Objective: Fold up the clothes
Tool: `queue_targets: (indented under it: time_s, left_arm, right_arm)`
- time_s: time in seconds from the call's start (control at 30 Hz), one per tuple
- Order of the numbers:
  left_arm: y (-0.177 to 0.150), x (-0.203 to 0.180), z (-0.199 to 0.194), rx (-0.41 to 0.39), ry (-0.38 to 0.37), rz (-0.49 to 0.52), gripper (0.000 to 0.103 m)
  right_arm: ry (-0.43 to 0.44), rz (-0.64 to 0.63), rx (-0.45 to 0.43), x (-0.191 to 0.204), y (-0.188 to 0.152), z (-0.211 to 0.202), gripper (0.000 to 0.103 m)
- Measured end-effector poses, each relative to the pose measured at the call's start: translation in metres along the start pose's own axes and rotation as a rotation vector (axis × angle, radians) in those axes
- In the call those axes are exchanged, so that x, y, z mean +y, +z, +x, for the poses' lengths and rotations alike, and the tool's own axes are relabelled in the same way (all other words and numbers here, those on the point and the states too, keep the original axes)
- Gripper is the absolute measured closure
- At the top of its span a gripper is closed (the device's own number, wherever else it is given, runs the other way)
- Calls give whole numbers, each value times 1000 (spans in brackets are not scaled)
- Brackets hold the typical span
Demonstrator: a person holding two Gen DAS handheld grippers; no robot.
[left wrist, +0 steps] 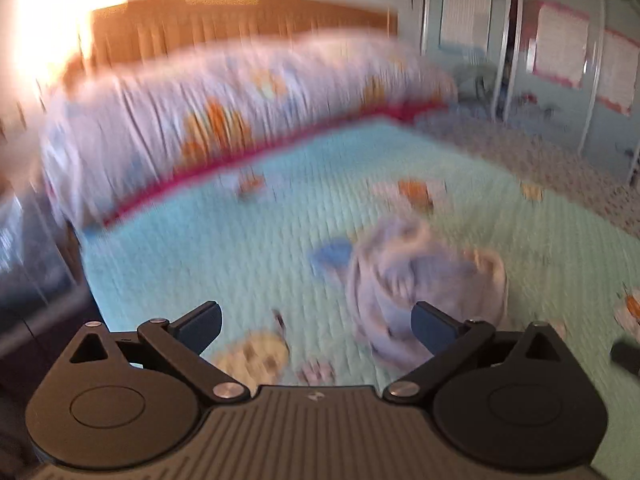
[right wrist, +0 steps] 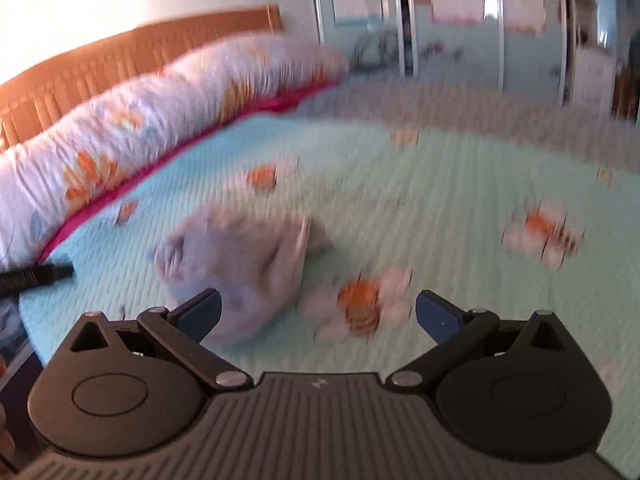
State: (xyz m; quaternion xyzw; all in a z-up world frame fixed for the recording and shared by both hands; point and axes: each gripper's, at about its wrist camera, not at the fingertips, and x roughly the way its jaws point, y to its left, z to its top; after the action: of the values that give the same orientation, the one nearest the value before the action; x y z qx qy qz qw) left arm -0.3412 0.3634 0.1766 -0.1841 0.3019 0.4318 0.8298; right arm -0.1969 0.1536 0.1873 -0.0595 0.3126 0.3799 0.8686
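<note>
A crumpled lavender garment (left wrist: pixel 424 280) lies in a heap on the pale green quilted bedspread (left wrist: pixel 224 256). My left gripper (left wrist: pixel 318 322) hovers above the bed with its jaws wide apart and nothing between them; the garment sits just beyond its right finger. In the right wrist view the same garment (right wrist: pixel 240 272) lies ahead of the left finger of my right gripper (right wrist: pixel 318 316), which is open and empty. A dark tip of the left gripper (right wrist: pixel 36 274) pokes in at the left edge. Both views are blurred by motion.
A long floral pillow (left wrist: pixel 224 112) with a pink edge lies along the wooden headboard (left wrist: pixel 240 20). Mirrored wardrobe doors (right wrist: pixel 460 20) stand past the bed's far side. The bedspread (right wrist: pixel 460 184) has orange flower prints, and its left edge drops off to the floor.
</note>
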Motion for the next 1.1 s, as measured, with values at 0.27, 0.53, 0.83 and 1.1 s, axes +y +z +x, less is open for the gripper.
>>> queue_targets:
  time_s: [0.27, 0.53, 0.83, 1.1]
  left_arm:
    - [-12, -7, 26, 96, 37, 20, 1]
    - [-10, -9, 31, 109, 60, 14, 1]
    - [-8, -9, 44, 145, 85, 27, 1]
    - [-5, -5, 51, 162, 108, 18, 1]
  right_arm:
    - [18, -33, 78, 5, -12, 34, 1]
    - [42, -59, 46, 21, 7, 38, 1]
    - [104, -104, 62, 42, 17, 50, 1]
    - [122, -140, 56, 48, 19, 56, 1]
